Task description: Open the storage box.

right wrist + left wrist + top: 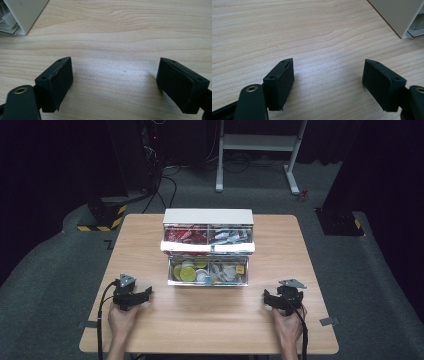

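A white tiered storage box [208, 247] stands at the middle of the wooden table [150, 240], its upper trays holding red and white packets and its lower tray [207, 271] pulled out with round yellow-green pieces and small parts. My left gripper [134, 296] rests on the table at the front left, open, with bare wood between its jaws [328, 75]. My right gripper [282, 298] rests at the front right, also open over bare wood [115, 77]. A corner of the box [399, 15] shows in the left gripper view, and its other corner [22, 12] in the right gripper view.
Bare tabletop lies between the two grippers and in front of the box. Beyond the table stand a white frame [257, 150], dark equipment with cables [150, 165] and a yellow-black striped base [102, 217] on grey carpet.
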`<action>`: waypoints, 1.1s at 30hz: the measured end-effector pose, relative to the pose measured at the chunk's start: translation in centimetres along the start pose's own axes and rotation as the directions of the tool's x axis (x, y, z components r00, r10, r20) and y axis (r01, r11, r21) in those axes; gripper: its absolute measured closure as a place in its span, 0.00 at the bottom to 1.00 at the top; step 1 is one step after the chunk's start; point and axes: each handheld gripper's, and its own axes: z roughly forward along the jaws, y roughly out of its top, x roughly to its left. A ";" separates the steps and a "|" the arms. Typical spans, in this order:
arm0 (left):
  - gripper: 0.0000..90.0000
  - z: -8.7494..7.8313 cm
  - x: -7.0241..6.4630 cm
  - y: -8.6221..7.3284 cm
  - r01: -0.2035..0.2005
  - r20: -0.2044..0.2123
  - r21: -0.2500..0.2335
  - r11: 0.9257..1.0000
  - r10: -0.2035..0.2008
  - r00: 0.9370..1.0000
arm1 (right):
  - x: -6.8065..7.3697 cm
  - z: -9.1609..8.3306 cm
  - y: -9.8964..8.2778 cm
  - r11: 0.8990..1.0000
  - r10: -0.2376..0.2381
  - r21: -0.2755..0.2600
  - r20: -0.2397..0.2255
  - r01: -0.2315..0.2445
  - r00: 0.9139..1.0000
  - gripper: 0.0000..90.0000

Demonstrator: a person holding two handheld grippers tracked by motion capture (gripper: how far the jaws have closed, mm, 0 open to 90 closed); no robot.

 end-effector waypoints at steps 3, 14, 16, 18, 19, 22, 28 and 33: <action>0.29 0.0 0.0 0.0 -0.002 -0.001 0.001 1.000 0.002 1.000 | 0.0 0.0 0.0 1.000 0.000 0.001 0.000 0.000 1.000 0.15; 0.29 0.0 -0.1 0.0 -0.002 -0.003 0.001 1.000 0.002 1.000 | 0.0 -0.4 -0.4 1.000 0.021 0.000 0.020 -0.021 1.000 0.15; 0.29 0.0 -0.1 0.0 -0.001 -0.002 -0.002 1.000 0.001 1.000 | 0.0 -0.4 -0.4 1.000 0.013 -0.001 0.018 -0.013 1.000 0.15; 0.29 0.0 -0.2 0.0 -0.002 -0.001 -0.001 1.000 0.002 1.000 | 0.0 -0.4 -0.4 1.000 0.009 0.002 0.009 -0.009 1.000 0.15; 0.29 0.0 -0.2 0.0 -0.002 -0.001 -0.001 1.000 0.002 1.000 | 0.0 -0.4 -0.4 1.000 0.009 0.002 0.009 -0.009 1.000 0.15; 0.29 0.0 -0.2 0.0 -0.007 0.002 -0.001 1.000 0.007 1.000 | 0.1 -0.6 -0.2 1.000 0.006 0.029 0.003 -0.006 1.000 0.17; 0.29 0.0 -0.2 0.0 -0.008 0.002 -0.002 1.000 0.008 1.000 | 0.5 -1.1 0.2 1.000 -0.005 0.019 -0.040 0.006 0.999 0.33; 0.29 0.0 -0.2 0.0 -0.008 0.003 -0.001 1.000 0.008 1.000 | 0.7 -1.7 0.4 1.000 -0.013 -0.019 -0.073 0.011 0.997 0.35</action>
